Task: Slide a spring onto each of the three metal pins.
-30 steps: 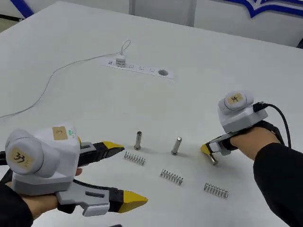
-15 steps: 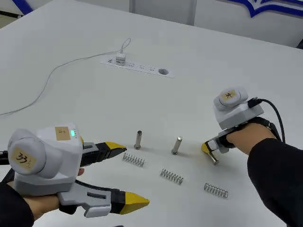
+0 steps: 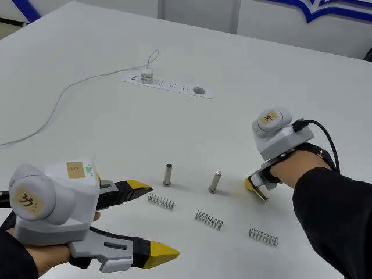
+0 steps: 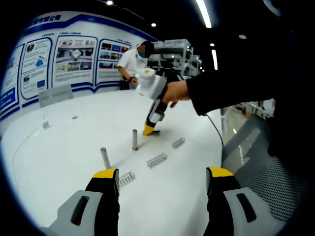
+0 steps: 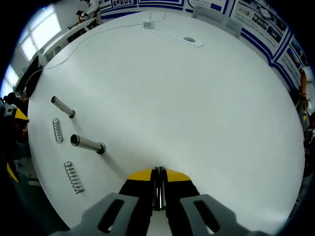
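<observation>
Right claw [image 3: 254, 187] clenches a metal pin [image 5: 158, 189] at the bench [image 3: 232, 58]'s right. Left claw [image 3: 160, 221] gapes, released, near left. Two upright pins [image 3: 167, 174] stand mid-bench, three springs [image 3: 208, 220] lying just nearer; bare bench stretches beyond.

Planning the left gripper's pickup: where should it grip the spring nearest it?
Probably across its middle coils, from above. The spring lies flat on the table with both sides clear, and a mid grip by the left gripper leaves its ends free for a pin.
</observation>
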The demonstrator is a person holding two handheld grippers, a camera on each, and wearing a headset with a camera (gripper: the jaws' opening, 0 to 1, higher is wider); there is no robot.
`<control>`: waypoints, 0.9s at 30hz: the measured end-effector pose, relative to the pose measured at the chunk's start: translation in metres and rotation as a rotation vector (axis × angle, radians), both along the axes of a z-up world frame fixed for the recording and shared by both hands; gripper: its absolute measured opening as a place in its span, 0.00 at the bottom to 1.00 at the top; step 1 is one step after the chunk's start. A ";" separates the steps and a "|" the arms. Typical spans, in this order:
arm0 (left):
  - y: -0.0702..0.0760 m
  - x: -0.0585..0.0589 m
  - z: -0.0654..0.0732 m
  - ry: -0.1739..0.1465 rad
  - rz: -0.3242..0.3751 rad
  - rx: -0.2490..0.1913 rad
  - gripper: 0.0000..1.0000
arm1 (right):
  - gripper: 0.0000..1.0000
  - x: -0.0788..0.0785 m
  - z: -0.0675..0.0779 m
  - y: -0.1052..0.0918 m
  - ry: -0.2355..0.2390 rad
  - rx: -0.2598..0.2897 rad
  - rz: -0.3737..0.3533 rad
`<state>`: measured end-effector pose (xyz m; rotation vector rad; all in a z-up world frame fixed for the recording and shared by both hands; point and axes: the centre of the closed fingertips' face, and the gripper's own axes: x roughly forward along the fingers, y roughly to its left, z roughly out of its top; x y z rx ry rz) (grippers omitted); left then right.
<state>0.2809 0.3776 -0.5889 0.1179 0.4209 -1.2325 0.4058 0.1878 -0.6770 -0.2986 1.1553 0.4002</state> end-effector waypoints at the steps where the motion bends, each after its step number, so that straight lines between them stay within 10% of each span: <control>1: 0.000 0.000 0.000 -0.002 -0.001 0.003 0.73 | 0.09 0.000 0.000 0.000 -0.020 0.012 -0.012; 27: -0.001 -0.003 -0.007 -0.018 -0.025 0.035 0.73 | 0.09 -0.029 0.042 -0.011 -0.214 0.117 -0.062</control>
